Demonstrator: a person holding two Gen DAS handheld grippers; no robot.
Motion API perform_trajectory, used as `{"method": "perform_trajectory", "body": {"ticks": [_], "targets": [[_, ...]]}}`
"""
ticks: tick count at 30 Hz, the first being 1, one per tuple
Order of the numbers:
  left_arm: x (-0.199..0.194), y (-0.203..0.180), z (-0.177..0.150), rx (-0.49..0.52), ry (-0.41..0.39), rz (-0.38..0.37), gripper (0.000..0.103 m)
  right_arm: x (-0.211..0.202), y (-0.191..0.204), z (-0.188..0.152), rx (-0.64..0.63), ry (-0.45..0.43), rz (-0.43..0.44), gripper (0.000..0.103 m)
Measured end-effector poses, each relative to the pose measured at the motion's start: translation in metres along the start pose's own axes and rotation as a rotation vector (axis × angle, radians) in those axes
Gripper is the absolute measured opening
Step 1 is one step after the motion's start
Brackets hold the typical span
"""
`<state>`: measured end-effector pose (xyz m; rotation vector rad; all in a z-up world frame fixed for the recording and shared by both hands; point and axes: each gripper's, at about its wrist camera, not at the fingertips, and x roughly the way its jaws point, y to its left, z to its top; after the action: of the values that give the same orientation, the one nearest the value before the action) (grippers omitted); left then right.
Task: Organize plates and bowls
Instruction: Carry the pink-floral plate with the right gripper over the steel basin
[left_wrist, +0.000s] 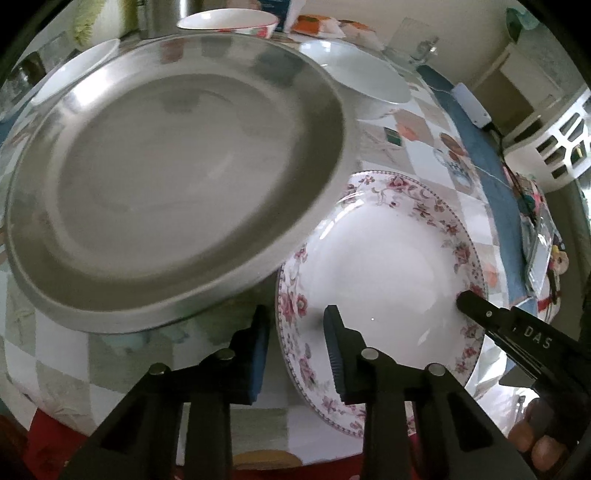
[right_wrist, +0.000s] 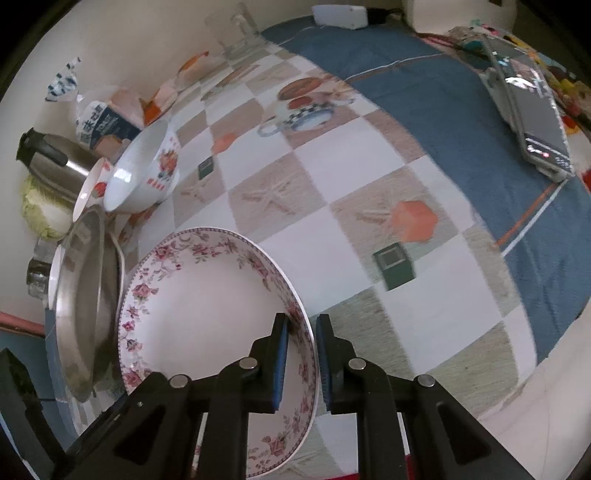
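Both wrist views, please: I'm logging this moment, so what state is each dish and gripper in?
Floral-rimmed white plate: right-way up, rim clamped by the right gripper.
Stainless steel plate: right-way up, empty, its edge over the floral plate's rim.
Strawberry-printed white bowl: upright, empty.
Right gripper: shut on the floral plate's rim.
Left gripper: open, empty.

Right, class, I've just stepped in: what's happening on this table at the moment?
A person is sorting dishes with two handheld grippers. The right gripper is closed on the rim of the floral plate, one finger inside and one outside. The left gripper is open and holds nothing, poised at that plate's near edge beside the steel plate. Steel and floral plates overlap; which one is on top is unclear. White bowls wait further back on the checked tablecloth.
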<state>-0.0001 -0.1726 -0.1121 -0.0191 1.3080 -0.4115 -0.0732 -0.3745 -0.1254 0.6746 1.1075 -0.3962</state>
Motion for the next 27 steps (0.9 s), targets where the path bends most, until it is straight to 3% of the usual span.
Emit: {"method": "perform_trajectory", "body": {"ticks": [8, 15, 27], "targets": [[0.007, -0.005, 0.008, -0.024, 0.002, -0.051, 0.024, 0.001, -0.024, 0.004, 0.060, -0.007, 0.082, 0.016], [0.010, -0.005, 0.013, -0.045, -0.004, -0.069, 0.023, 0.012, -0.041, 0.008, 0.111, 0.005, 0.237, 0.014], [0.011, -0.010, 0.014, -0.013, -0.017, -0.061, 0.022, 0.012, -0.035, 0.010, 0.081, -0.014, 0.231, 0.013]]}}
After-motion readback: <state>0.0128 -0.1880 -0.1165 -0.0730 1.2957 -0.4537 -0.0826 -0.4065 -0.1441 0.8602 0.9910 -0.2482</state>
